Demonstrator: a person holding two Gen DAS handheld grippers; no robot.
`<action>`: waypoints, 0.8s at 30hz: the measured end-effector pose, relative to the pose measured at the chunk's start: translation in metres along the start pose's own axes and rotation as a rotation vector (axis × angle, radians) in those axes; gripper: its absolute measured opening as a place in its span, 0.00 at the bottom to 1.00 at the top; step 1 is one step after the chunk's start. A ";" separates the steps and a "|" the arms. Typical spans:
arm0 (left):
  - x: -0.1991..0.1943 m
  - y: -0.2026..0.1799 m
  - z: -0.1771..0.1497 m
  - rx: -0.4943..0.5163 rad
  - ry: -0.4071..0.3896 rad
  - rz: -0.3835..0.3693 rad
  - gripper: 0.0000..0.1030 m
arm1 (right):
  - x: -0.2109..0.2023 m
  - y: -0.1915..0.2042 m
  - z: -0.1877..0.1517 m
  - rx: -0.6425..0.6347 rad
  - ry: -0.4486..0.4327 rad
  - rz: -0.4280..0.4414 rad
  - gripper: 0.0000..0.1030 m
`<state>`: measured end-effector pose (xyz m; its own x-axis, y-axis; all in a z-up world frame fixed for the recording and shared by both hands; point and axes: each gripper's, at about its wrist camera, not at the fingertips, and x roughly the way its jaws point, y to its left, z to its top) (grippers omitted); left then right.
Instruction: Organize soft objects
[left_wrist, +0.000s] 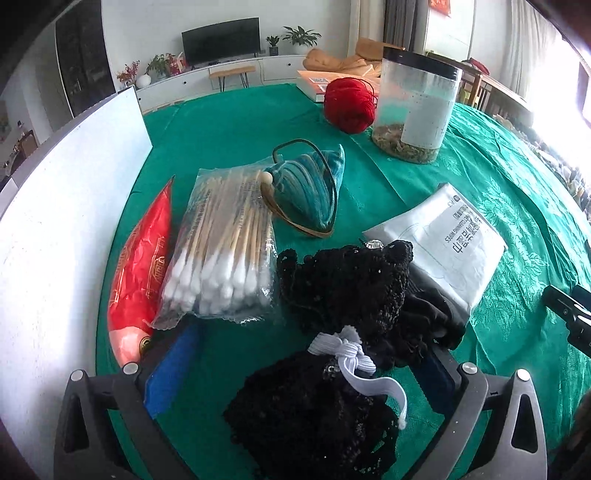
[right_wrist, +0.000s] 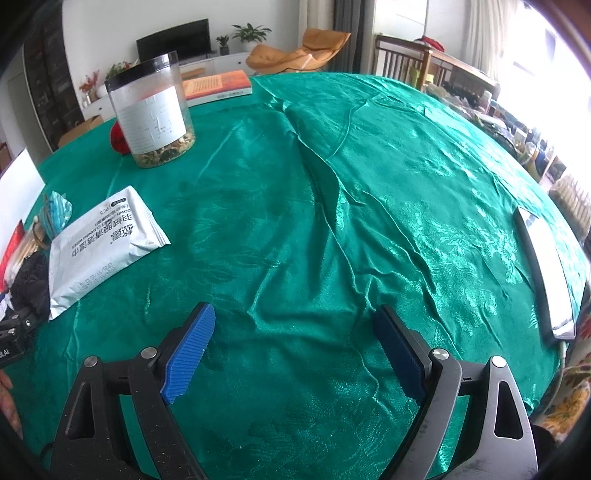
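In the left wrist view my left gripper (left_wrist: 310, 339) stands open, its blue pads wide apart. A black sequined bundle tied with a white elastic band (left_wrist: 314, 410) lies between them, clear of the left pad. Beyond it lies more black sequined fabric (left_wrist: 351, 284). Further out are a bag of cotton swabs (left_wrist: 221, 251), a red packet (left_wrist: 144, 273), a teal striped pouch (left_wrist: 306, 188), a white wipes packet (left_wrist: 443, 240) and a red yarn ball (left_wrist: 351, 103). My right gripper (right_wrist: 295, 312) is open over bare green tablecloth (right_wrist: 332, 221), with nothing between its pads.
A clear jar with a black lid (left_wrist: 417, 107) and a book (left_wrist: 317, 85) stand at the far side. A white board (left_wrist: 55, 221) borders the table's left. A flat silver device (right_wrist: 543, 273) lies near the right edge. The wipes packet (right_wrist: 107, 243) lies left of my right gripper.
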<state>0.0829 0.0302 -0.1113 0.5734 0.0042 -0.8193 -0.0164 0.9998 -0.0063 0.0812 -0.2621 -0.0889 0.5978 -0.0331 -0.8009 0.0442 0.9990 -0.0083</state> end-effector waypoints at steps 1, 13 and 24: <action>0.000 0.000 0.001 -0.001 0.000 0.000 1.00 | 0.000 0.000 0.000 0.000 0.000 0.000 0.87; -0.001 0.000 -0.001 -0.002 -0.007 0.001 1.00 | 0.000 0.000 0.000 0.000 0.000 0.000 0.88; -0.001 0.000 -0.001 -0.002 -0.007 0.001 1.00 | 0.000 0.001 0.000 0.001 0.000 0.000 0.88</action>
<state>0.0818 0.0301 -0.1114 0.5793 0.0056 -0.8151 -0.0189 0.9998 -0.0066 0.0811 -0.2616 -0.0893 0.5975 -0.0335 -0.8011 0.0450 0.9990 -0.0081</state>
